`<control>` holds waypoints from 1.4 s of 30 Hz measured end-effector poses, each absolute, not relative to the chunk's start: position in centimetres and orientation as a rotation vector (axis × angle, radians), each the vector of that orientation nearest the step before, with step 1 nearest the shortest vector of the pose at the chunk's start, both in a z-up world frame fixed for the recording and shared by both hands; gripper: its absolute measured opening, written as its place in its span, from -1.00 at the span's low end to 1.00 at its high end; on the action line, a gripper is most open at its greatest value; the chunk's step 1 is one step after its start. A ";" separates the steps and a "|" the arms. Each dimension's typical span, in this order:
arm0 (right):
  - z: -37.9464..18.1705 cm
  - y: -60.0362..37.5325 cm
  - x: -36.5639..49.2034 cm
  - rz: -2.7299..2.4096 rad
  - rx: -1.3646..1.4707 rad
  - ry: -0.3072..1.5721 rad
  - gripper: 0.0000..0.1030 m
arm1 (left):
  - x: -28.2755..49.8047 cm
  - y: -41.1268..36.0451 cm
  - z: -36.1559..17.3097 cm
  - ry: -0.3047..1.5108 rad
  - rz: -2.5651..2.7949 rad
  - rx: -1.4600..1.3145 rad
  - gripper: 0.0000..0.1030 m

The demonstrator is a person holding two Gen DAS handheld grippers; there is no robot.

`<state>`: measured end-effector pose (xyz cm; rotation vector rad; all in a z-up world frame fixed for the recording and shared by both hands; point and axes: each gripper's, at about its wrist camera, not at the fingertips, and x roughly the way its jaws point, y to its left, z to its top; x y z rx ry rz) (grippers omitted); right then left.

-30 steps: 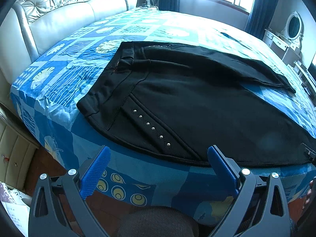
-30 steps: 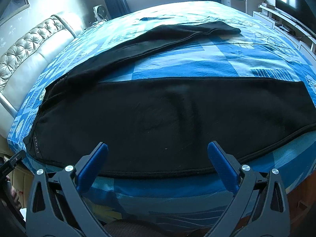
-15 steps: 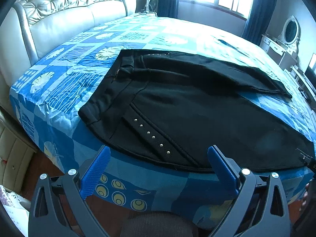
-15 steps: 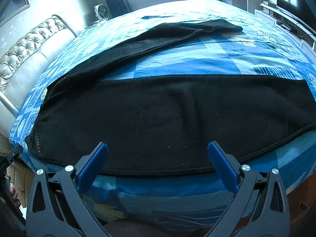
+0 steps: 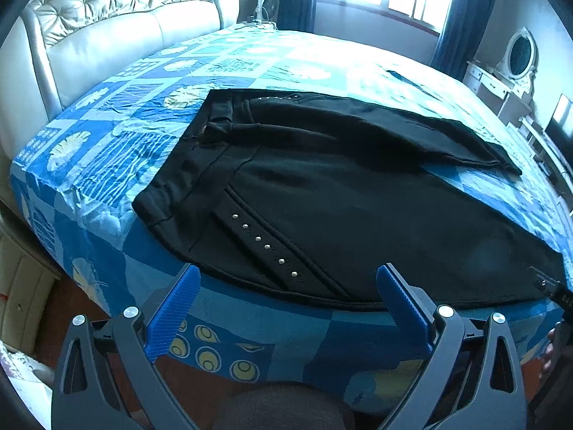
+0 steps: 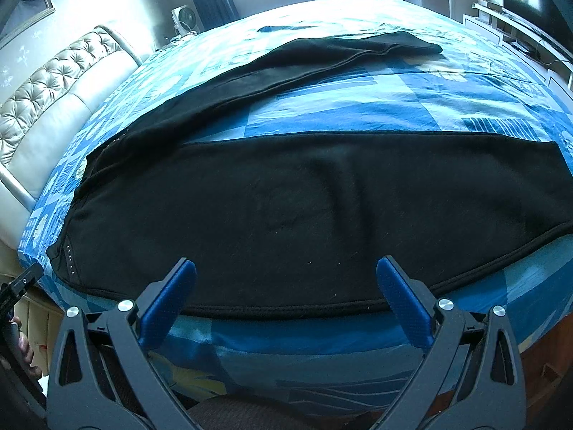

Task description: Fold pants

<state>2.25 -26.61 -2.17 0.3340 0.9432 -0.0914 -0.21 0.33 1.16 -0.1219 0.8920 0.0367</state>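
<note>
1. Pants lie flat along the bed's near edge.
2. Only the left view shows the waistband; only the right view shows the leg end.
3. Left gripper and right gripper hang by that edge, fingers wide apart, holding nothing.

Open bedspread between the spread pants legs; padded headboard beyond the waistband.
</note>
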 end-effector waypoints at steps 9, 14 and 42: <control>-2.3 -26.6 2.1 -0.085 0.344 0.949 0.96 | -0.2 0.0 1.1 0.892 0.035 -0.081 0.91; -2.3 -26.7 2.2 -0.084 0.344 0.948 0.96 | -0.3 -0.2 1.3 0.888 0.030 -0.072 0.91; -0.7 -23.8 3.8 0.130 0.291 0.969 0.96 | 17.4 13.2 2.4 0.907 -0.095 -0.064 0.91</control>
